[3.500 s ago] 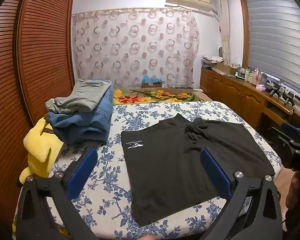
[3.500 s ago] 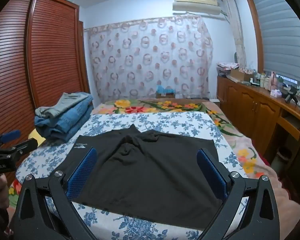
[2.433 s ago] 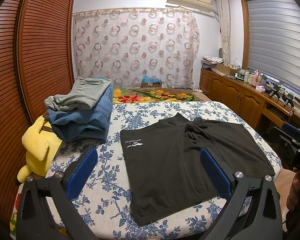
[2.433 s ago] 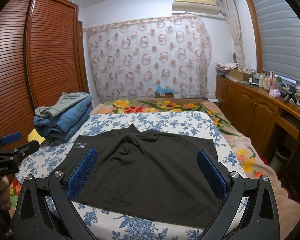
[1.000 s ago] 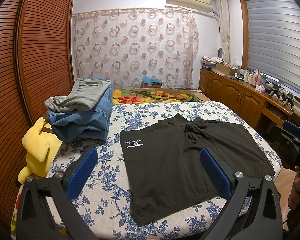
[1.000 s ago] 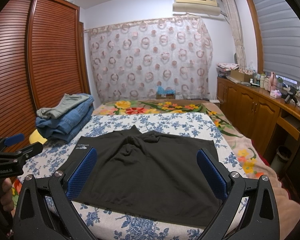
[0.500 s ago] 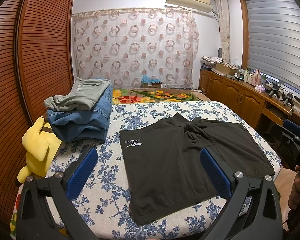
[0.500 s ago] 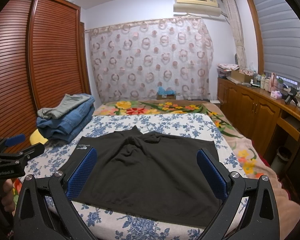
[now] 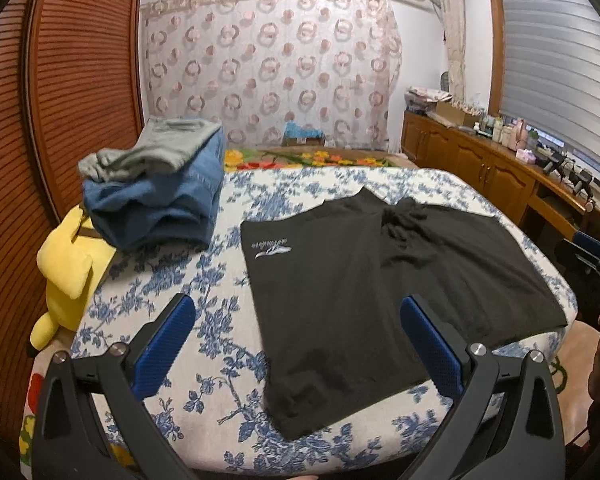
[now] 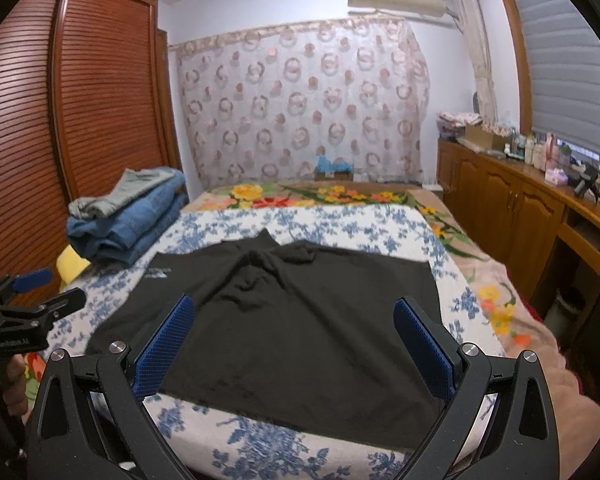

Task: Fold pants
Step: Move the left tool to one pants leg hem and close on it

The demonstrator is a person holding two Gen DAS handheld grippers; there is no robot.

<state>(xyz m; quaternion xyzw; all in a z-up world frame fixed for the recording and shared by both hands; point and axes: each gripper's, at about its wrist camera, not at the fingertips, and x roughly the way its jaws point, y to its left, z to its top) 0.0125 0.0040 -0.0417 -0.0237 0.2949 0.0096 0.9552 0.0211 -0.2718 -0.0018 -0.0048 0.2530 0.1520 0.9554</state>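
Bed [image 9: 172,280] under a blue-and-white floral cover, filling most of both views. Wardrobe [image 10: 100,100] of slatted reddish wood along its left side; ring-patterned curtain [image 10: 300,108] across the far wall.

Black pants [image 9: 380,292], spread flat on the bed cover near its front edge, waist end bunched toward the far side, small white logo at the left corner; seen in the right wrist view as well [image 10: 300,320], lying just ahead of both tools and touched by neither.

Stack of folded clothes [image 9: 160,192] at the bed's far left corner, blue denim below and grey on top, well apart from the pants. Yellow plush toy [image 9: 68,272] wedged between bed and wardrobe, just beside the stack.

Left tool [image 9: 298,344] held above the near edge of the bed, blue pads spread wide, nothing between them. Right tool [image 10: 294,346] likewise spread wide and holding nothing, aimed over the pants' middle.
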